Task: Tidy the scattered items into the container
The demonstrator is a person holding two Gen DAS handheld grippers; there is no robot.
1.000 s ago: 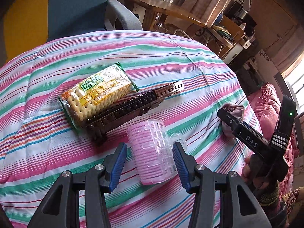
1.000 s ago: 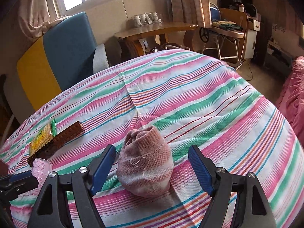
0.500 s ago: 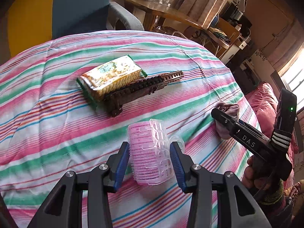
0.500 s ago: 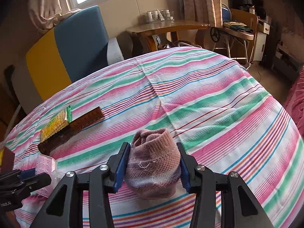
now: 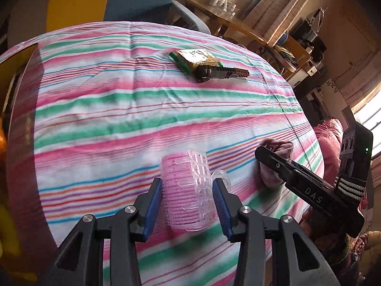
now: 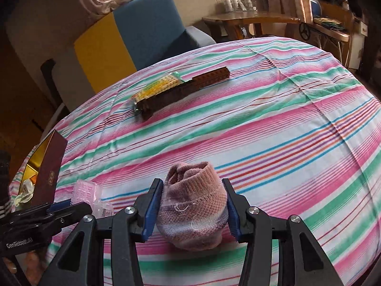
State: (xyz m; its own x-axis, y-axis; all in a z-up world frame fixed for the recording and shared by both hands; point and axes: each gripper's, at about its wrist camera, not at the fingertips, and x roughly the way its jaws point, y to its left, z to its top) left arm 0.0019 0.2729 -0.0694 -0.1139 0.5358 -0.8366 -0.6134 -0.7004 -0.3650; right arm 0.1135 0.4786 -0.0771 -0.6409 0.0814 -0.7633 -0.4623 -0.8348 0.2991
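Hair roller (image 5: 188, 197): pink and clear plastic, sitting between my left claw's (image 5: 188, 205) blue pads, lifted off the striped cloth (image 5: 142, 109).
Left claw: gripping the roller narrowly; a second ago it was only straddling it on the cloth.
Sock (image 6: 193, 212): rolled pink knit, pinched in my right claw (image 6: 193, 211).
Right claw: jaws easing open slightly, pads still pressing the sock; a second ago they were standing wide around it.
Container (image 6: 45, 166): dark red box with gold lining, now coming into view at the near left edge.
Remaining: cracker packet (image 5: 197, 58) and brown comb (image 5: 223, 72) lying together, far side of cloth.
Meaning: I am judging both pickups done and the carry leftward to the box underway.
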